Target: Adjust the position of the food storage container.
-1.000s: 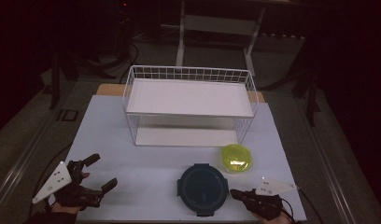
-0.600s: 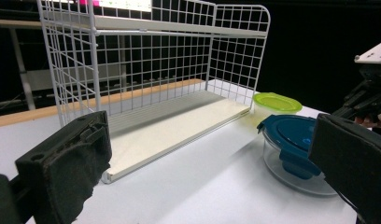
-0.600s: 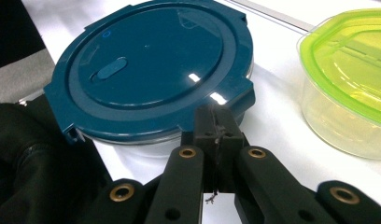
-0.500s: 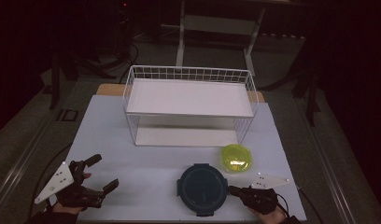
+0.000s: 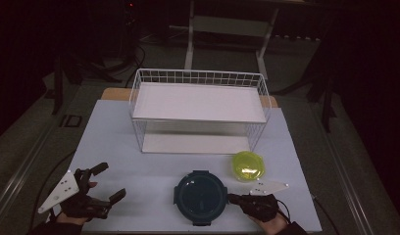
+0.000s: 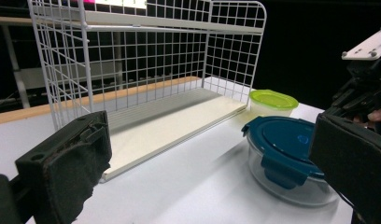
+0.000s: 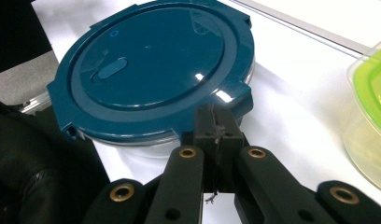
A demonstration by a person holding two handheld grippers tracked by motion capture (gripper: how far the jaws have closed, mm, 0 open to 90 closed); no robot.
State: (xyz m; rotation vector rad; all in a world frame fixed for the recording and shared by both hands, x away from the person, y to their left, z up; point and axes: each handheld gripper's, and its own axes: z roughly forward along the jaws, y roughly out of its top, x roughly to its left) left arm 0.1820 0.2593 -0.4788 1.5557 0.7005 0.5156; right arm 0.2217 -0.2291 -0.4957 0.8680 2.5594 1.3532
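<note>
High view showed your right gripper (image 5: pixel 231 198) had advanced, jaws together, to the blue-lidded container (image 5: pixel 200 195) at the desk's (image 5: pixel 119 147) front; left gripper (image 5: pixel 108 181) waited, jaws apart.

Wide-set black jaws frame a blue-lidded glass container (image 6: pixel 285 161) on the white table (image 6: pixel 188 186), a green-lidded tub (image 6: pixel 271 102) behind it beside a wire rack (image 6: pixel 146 60).
</note>
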